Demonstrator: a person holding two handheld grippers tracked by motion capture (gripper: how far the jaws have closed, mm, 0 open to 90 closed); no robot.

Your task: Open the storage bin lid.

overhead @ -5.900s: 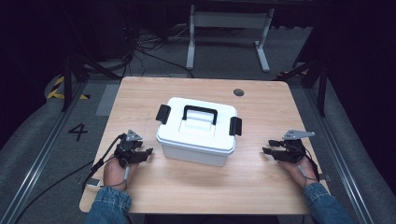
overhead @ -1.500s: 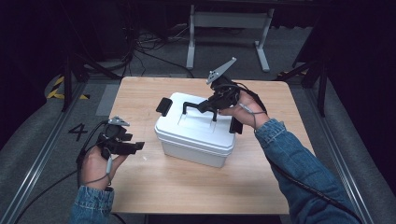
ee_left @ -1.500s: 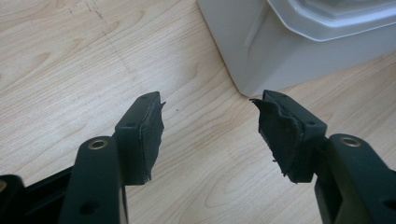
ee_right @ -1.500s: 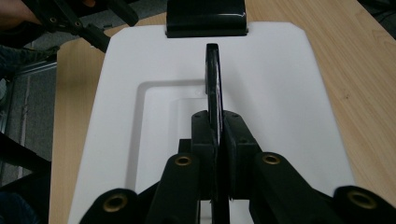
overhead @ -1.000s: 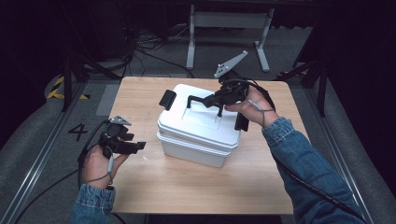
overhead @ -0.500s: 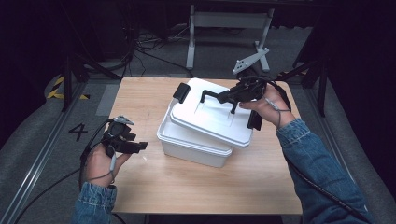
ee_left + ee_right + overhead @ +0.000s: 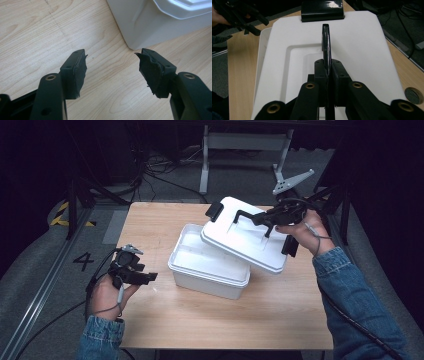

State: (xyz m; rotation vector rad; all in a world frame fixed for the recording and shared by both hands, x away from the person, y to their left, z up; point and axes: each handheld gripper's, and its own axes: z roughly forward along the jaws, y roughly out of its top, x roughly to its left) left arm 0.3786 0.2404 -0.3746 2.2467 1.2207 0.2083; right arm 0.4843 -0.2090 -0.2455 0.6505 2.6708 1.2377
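The right gripper (image 7: 270, 218) pinches the black handle (image 7: 326, 42) of the white lid (image 7: 247, 240), holding it tilted over the open box (image 7: 207, 262) toward the table's (image 7: 235, 325) far right corner. The left gripper (image 7: 111, 66) hovers with its jaws spread and nothing between them at the left edge, near the box's corner.

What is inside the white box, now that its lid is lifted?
The uncovered part of the white box looks bare, with nothing lying in it. The lid, held by the right gripper, covers its right side.
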